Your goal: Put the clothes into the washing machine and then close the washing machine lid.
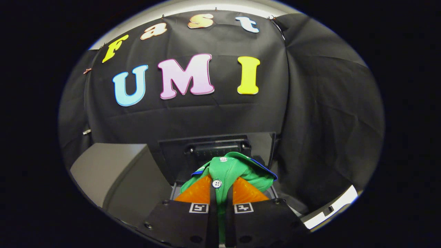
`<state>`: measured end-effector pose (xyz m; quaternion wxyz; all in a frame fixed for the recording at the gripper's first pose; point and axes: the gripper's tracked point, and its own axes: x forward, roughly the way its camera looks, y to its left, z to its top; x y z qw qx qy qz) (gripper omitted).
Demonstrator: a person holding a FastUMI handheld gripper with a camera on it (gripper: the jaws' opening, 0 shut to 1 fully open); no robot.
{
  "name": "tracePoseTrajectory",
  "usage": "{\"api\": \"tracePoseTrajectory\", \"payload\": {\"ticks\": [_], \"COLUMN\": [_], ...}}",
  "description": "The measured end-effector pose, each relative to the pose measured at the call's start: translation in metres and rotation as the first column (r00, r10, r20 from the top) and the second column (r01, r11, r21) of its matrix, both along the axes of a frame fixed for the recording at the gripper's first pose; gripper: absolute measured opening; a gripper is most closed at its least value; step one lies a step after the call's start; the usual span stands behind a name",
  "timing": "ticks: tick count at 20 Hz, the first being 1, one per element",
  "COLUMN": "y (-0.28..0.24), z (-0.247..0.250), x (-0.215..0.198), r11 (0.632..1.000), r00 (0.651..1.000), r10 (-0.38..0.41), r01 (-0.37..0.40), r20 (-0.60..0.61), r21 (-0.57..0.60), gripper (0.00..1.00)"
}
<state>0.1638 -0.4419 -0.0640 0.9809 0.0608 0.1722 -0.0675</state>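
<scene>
One green garment (230,172) with two white buttons (216,183). One grey washing machine (113,172). One hand-held gripper (220,203), its two fingers pinching the garment.

We see a black cloth wall (310,113) hanging in soft folds across the back of the booth. To the lower left of that wall sits a grey box-like block (113,168) with a sloped face. At the wall's lower right foot runs a pale, bright strip (339,203); small clips (87,70) pin the wall's left edge.

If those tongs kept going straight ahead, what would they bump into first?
Probably the washing machine's raised lid, just beyond the green shirt that the tongs are shut on; then the black cloth wall. Depth is hard to judge.
</scene>
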Motion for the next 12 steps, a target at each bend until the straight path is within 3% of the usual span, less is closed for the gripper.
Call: {"api": "tracePoseTrajectory", "payload": {"ticks": [12], "y": [0.005], "z": [-0.141], "x": [0.034], "r11": [0.999], "r00": [0.981], "r10": [0.035], "r01": [-0.043], "r20": [-0.191], "r21": [-0.033], "gripper": [0.12]}}
